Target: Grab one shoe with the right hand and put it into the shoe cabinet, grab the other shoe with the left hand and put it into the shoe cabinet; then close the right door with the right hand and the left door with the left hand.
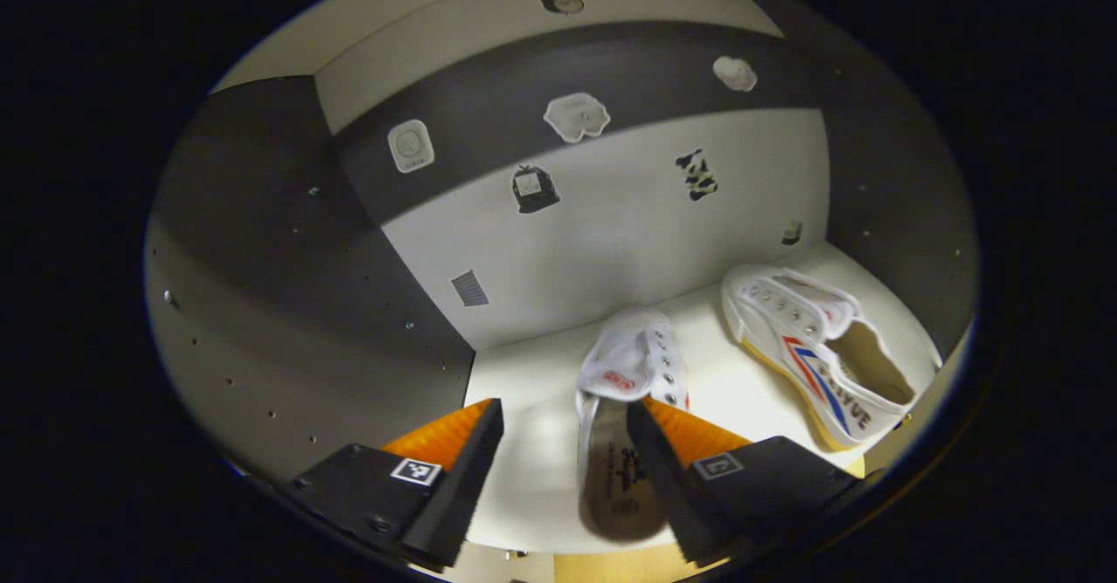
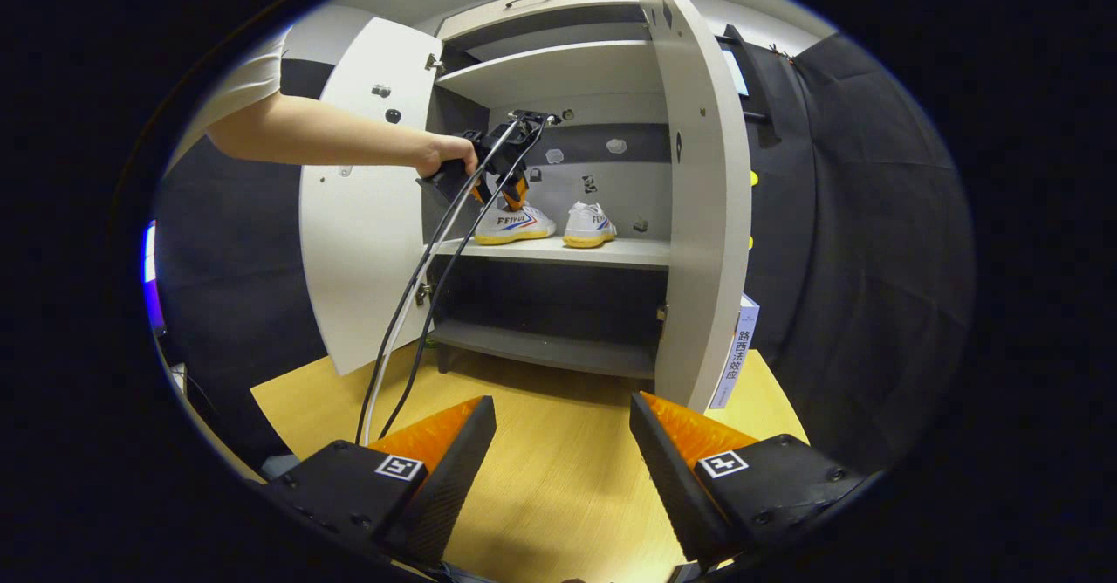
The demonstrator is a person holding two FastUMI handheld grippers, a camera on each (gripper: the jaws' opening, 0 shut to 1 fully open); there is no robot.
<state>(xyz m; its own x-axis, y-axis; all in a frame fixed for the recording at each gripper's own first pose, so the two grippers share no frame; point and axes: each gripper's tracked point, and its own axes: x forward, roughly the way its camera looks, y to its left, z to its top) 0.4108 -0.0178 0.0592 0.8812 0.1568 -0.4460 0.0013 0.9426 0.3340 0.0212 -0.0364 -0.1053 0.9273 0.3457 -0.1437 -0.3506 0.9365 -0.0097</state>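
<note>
Two white canvas shoes stand on the cabinet's middle shelf (image 1: 532, 373). One shoe (image 1: 624, 373) lies heel toward me between my left gripper's fingers, its right side behind the right finger and a gap to the left finger. My left gripper (image 1: 563, 408) is open just above the shelf. The second shoe (image 1: 816, 365), striped on its side, rests further right. In the right gripper view both shoes (image 2: 515, 223) (image 2: 589, 223) sit on the shelf (image 2: 611, 253), and a hand holds the left gripper (image 2: 502, 186) over the left one. My right gripper (image 2: 563, 404) is open and holds nothing, back from the cabinet.
Both cabinet doors stand open: the left door (image 2: 366, 216) swung wide, the right door (image 2: 698, 216) edge-on toward me. Cables (image 2: 419, 304) hang from the left gripper down to the wooden floor (image 2: 558, 478). A white box (image 2: 737, 347) leans beside the right door.
</note>
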